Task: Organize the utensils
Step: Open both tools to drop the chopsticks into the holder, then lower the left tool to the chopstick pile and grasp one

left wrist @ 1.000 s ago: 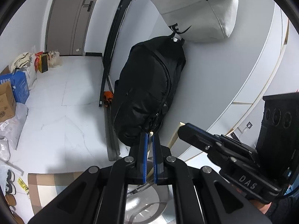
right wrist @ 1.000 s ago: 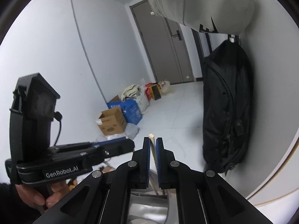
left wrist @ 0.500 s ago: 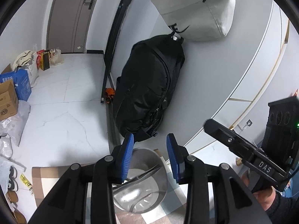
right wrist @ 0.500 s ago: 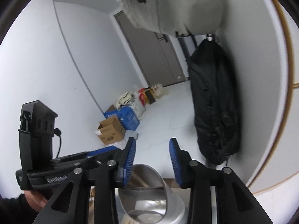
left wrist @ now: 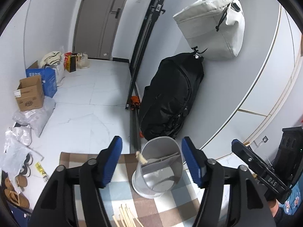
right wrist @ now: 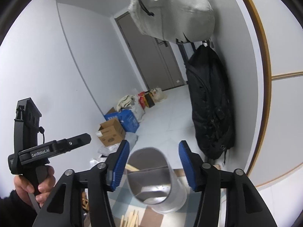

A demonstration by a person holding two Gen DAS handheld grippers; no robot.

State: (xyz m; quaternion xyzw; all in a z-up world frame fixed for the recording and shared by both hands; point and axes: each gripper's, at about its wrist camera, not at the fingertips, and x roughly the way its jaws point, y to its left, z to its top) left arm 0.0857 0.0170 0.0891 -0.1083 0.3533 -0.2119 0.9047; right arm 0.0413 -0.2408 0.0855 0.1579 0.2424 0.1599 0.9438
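A silver metal utensil holder [left wrist: 158,167] with an inner divider stands on a checkered cloth [left wrist: 121,193]. A wooden chopstick tip [left wrist: 141,157] sticks out over its left rim. Several loose wooden chopsticks [left wrist: 126,216] lie on the cloth near the bottom edge. My left gripper [left wrist: 151,157] is open and empty, its blue pads apart on either side of the holder. My right gripper [right wrist: 154,163] is open and empty above the same holder [right wrist: 157,181], with a chopstick [right wrist: 132,168] showing at its left rim. Loose chopsticks [right wrist: 132,218] lie below.
A black backpack [left wrist: 170,96] and a white bag [left wrist: 212,24] hang on the wall behind the table. Cardboard and blue boxes [left wrist: 30,94], plastic bags and shoes [left wrist: 17,179] lie on the floor at left. The other hand-held gripper [right wrist: 51,149] shows at left in the right wrist view.
Both grippers were shut on a chopstick a second ago; both have opened wide and tilted down. The chopsticks now rest in the holder.
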